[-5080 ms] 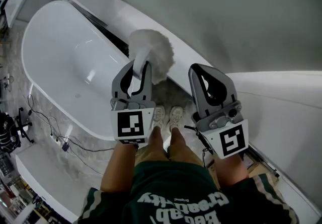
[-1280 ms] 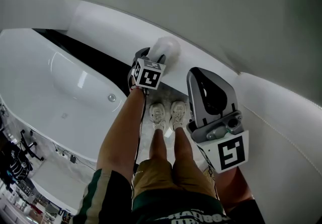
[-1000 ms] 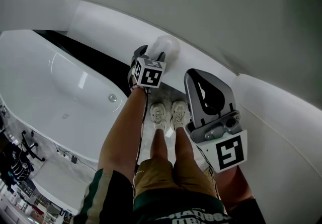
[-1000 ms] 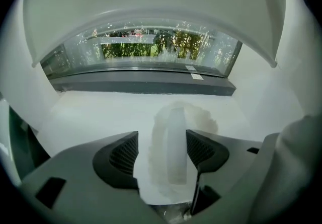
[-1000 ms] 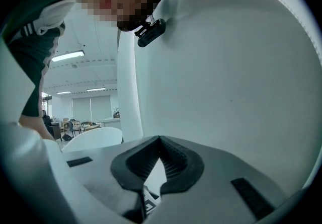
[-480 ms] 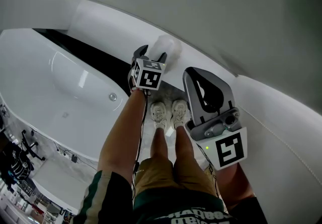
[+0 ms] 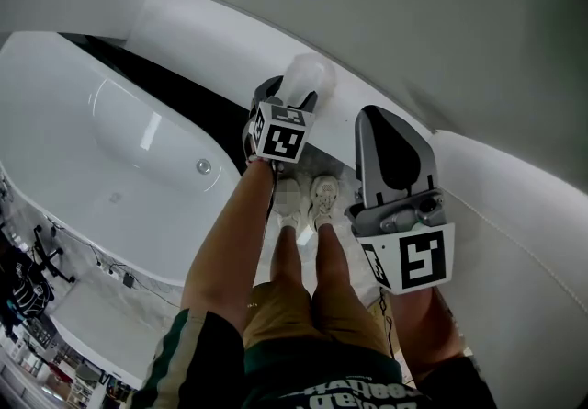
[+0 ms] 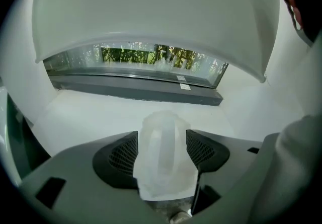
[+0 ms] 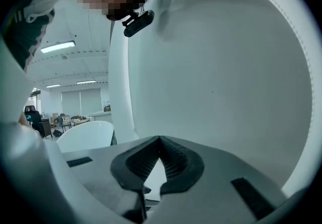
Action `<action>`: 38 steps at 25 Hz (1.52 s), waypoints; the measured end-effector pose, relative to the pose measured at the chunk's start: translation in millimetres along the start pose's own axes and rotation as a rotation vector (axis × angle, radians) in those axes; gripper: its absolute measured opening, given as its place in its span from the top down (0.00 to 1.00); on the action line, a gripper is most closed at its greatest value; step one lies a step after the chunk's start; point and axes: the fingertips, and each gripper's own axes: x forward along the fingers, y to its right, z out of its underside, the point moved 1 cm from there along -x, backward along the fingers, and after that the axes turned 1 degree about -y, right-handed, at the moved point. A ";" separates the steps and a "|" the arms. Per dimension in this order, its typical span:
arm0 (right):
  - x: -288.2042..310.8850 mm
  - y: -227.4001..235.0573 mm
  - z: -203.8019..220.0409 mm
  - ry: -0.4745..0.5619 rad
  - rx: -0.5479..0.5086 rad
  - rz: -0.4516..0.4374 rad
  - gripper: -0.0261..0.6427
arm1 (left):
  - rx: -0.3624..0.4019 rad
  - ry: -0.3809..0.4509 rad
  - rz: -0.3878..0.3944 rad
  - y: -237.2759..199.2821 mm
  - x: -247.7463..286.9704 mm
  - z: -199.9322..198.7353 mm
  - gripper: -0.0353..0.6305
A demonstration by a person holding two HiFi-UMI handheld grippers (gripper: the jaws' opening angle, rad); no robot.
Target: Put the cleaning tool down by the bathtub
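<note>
The cleaning tool [image 7: 308,76], a white fluffy duster, rests its head on the white ledge [image 7: 211,26] behind the bathtub [image 7: 101,150]. My left gripper [image 7: 287,93] reaches down to it at arm's length. In the left gripper view the tool's pale handle [image 8: 163,167] stands between the pads of my left gripper [image 8: 161,135]; the jaws have just been opening and stand at their widest around it. My right gripper [image 7: 377,117] hangs by my right leg, shut and empty; in its own view the right gripper's [image 9: 159,139] tips meet.
A dark gap [image 7: 175,90] runs between tub and ledge. My shoes [image 7: 322,196] stand on the floor strip beside the tub. A curved white wall [image 7: 514,214] rises at the right. Cables [image 7: 110,269] trail on the floor at the tub's near side.
Five seconds ago the left gripper held the tool up near my body; it has since reached down to the ledge. Over the last second it lifted slightly while the tool's head stayed put.
</note>
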 end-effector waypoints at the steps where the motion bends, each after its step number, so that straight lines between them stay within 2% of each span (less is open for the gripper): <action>1: -0.7 0.6 1.2 -0.004 0.010 0.009 0.94 | -0.001 0.005 0.001 0.5 -2.3 -0.8 0.49; 7: -2.5 -4.1 3.3 -0.025 0.031 0.017 0.94 | -0.010 0.049 0.001 3.7 -23.0 -9.0 0.49; 11: -12.1 -8.4 -9.9 -0.010 0.010 0.018 0.94 | 0.026 0.109 0.001 15.1 -48.3 -22.7 0.49; 14: -23.8 -10.9 -15.4 -0.013 0.007 0.040 0.94 | 0.016 0.166 -0.003 22.5 -71.8 -32.6 0.49; 17: -32.2 -24.2 -22.7 -0.009 0.001 0.014 0.94 | 0.016 0.218 -0.004 24.9 -97.7 -43.5 0.49; 23: -65.1 -46.5 -57.3 0.019 -0.036 0.015 0.94 | 0.062 0.302 -0.010 42.2 -171.7 -64.8 0.50; 29: -68.4 -61.2 -86.4 0.052 -0.079 0.003 0.94 | 0.077 0.369 -0.002 45.2 -212.8 -89.4 0.50; 33: -83.2 -82.1 -109.4 0.043 -0.137 0.017 0.94 | 0.092 0.428 0.004 51.8 -261.7 -97.4 0.50; 38: -120.0 -89.3 -150.6 0.102 -0.152 0.039 0.94 | 0.085 0.505 0.013 77.1 -331.0 -116.6 0.50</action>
